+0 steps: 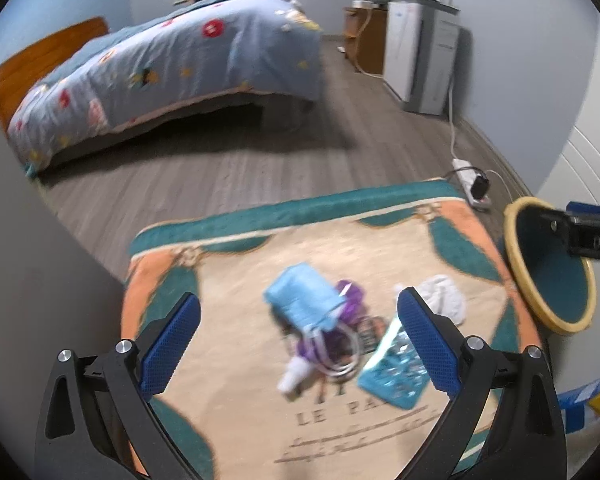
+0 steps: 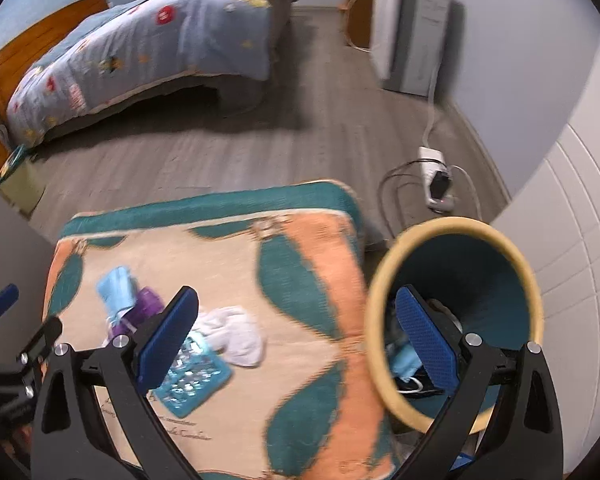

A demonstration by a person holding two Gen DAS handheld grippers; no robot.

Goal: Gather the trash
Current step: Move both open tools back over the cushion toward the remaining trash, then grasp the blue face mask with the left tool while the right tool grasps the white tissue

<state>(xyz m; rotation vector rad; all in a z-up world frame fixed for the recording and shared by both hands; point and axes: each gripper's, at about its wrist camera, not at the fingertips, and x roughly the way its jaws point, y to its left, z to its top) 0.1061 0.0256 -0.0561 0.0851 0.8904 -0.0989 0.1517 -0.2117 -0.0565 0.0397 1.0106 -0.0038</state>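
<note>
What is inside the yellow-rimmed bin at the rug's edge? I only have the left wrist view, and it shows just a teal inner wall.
Observer: The right wrist view looks into the bin: a light blue piece and something black with a white cord lie at the bottom.
Reviewer: Is the right gripper holding anything?
Observer: No. The right gripper is open and empty, one finger over the rug, the other at the bin's mouth.
Reviewer: Anything by the bed that I can't see?
Observer: A pale green container stands beside the bed, at its near corner.
</note>
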